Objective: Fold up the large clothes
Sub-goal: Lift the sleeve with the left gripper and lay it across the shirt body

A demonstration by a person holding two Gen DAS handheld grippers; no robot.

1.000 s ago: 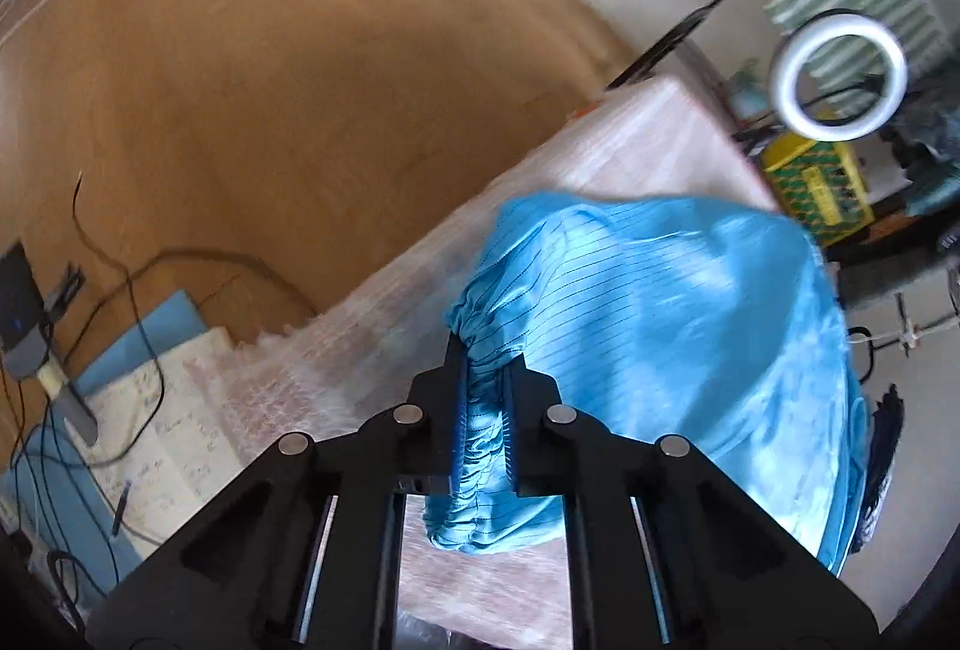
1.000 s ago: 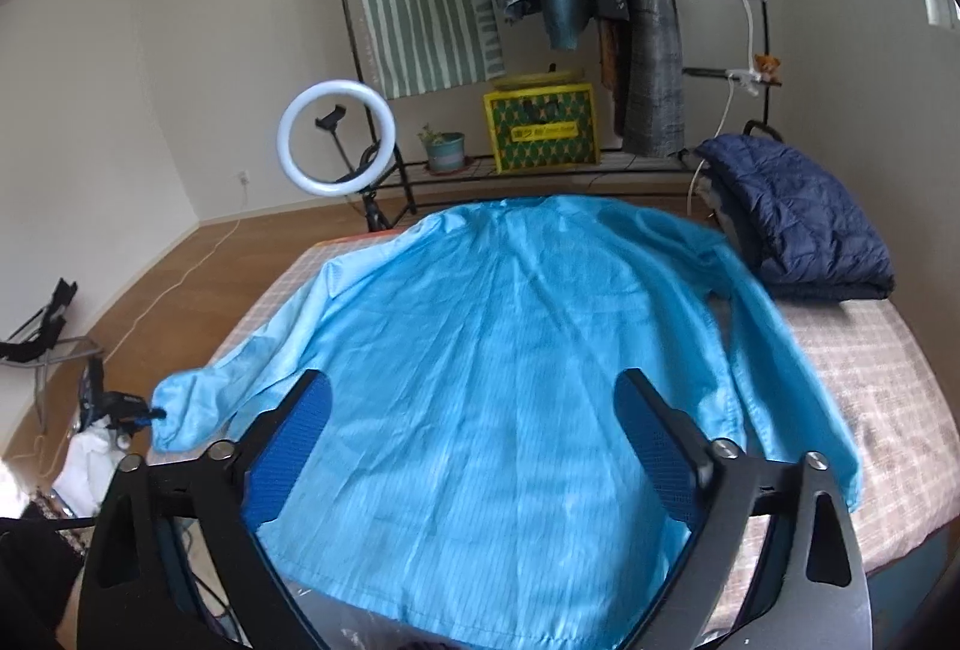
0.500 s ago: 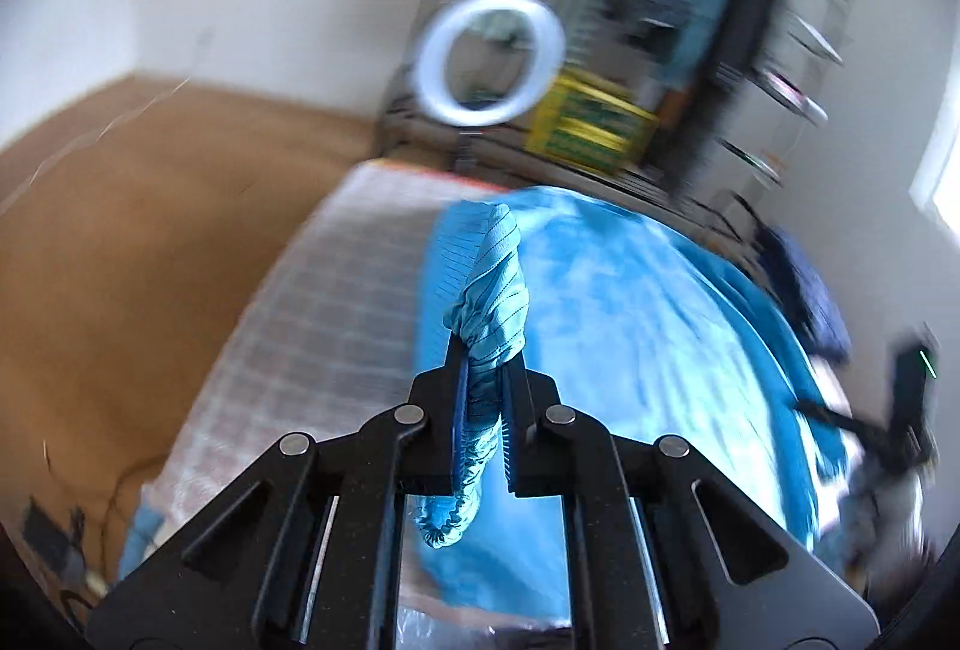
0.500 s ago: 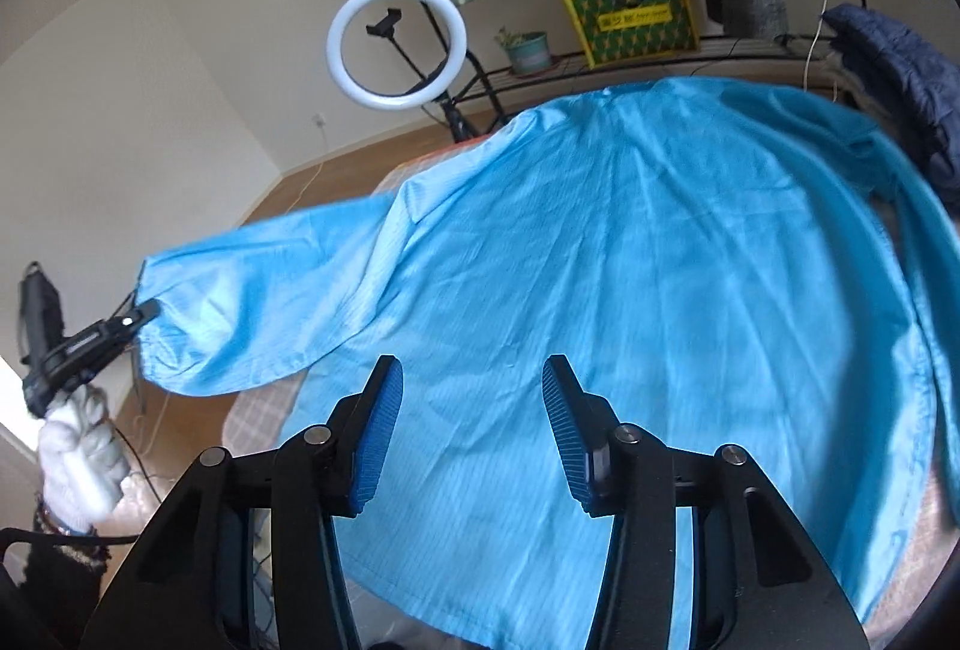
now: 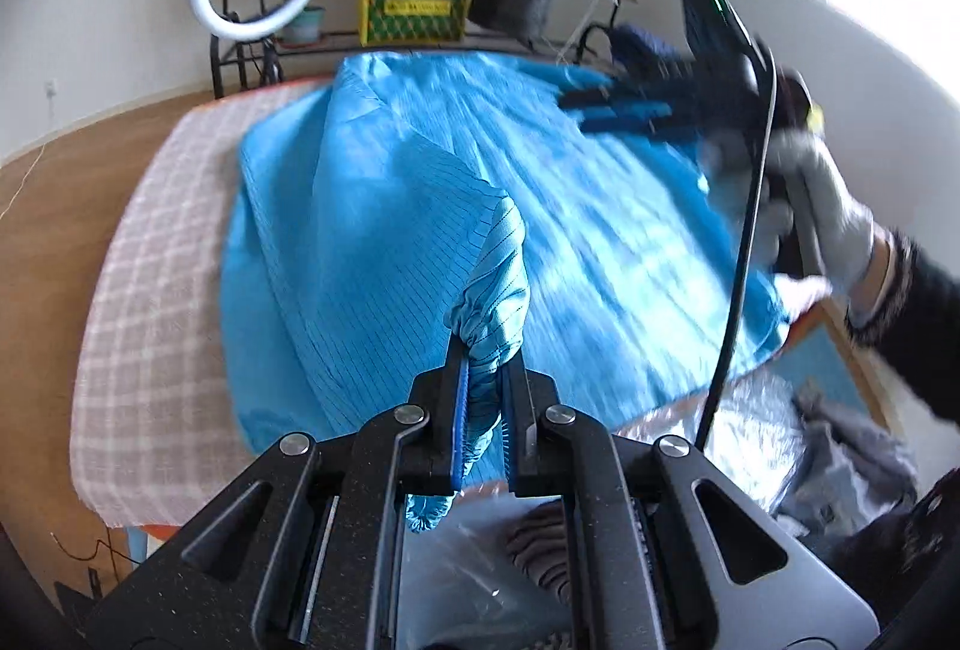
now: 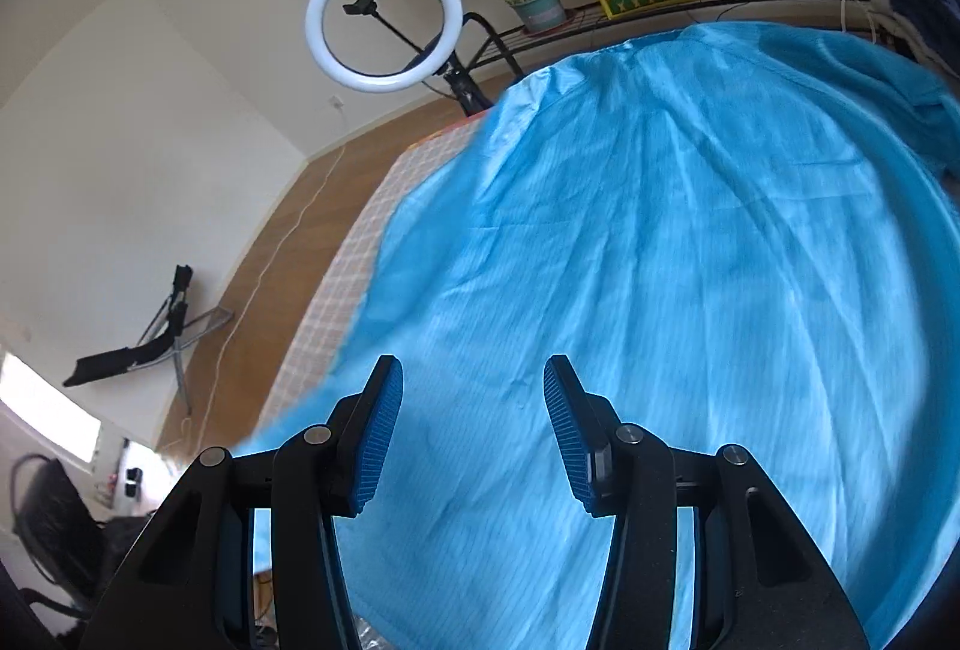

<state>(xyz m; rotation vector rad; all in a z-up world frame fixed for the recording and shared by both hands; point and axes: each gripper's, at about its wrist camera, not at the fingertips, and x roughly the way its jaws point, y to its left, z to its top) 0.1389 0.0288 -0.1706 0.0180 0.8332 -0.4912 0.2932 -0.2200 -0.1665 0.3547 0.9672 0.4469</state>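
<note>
Left wrist view: left tongs (image 5: 483, 386) pinched on the elastic cuff (image 5: 486, 344) of the blue garment (image 5: 600, 254); sleeve lifted over the garment's body.
Garment: spread on the checked bed (image 5: 150, 260).
Right tongs (image 5: 618, 107): seen blurred, in a gloved hand (image 5: 822, 218).
Right wrist view: right tongs (image 6: 474, 422) half spread after closing partway, nothing gripped, above the garment.
Background: ring light (image 6: 384, 23).

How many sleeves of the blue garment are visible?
2. One sleeve is clamped at its cuff in the left gripper, lifted over the blue garment. The other sleeve lies along its far right edge.
</note>
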